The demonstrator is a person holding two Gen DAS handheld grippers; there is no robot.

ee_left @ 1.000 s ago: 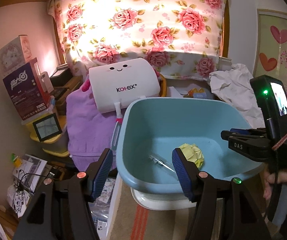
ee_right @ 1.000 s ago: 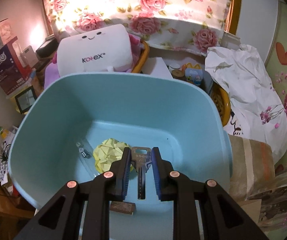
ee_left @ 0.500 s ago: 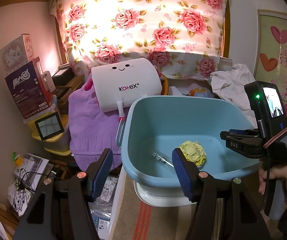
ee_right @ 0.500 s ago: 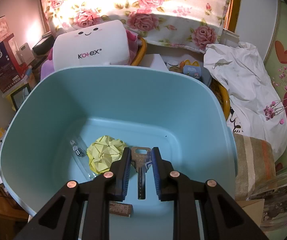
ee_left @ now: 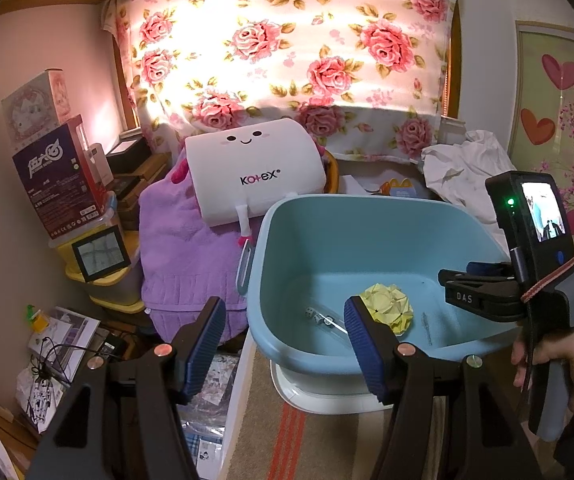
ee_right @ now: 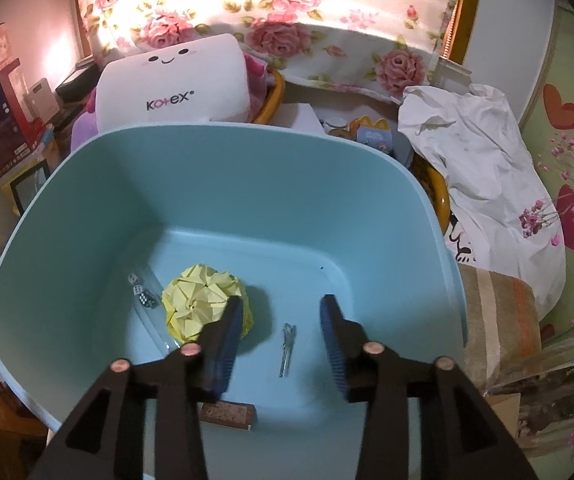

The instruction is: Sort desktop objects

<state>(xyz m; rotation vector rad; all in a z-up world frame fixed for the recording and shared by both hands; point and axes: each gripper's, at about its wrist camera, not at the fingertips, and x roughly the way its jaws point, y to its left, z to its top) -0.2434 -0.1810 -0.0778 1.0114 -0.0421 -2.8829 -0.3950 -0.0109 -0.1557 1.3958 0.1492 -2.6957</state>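
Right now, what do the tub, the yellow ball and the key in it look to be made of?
The pale blue tub looks like moulded plastic: smooth, soft sheen, rounded rim. The yellow faceted ball appears to be folded paper, matte with sharp creases. The small silver key looks metal, thin and glinting.
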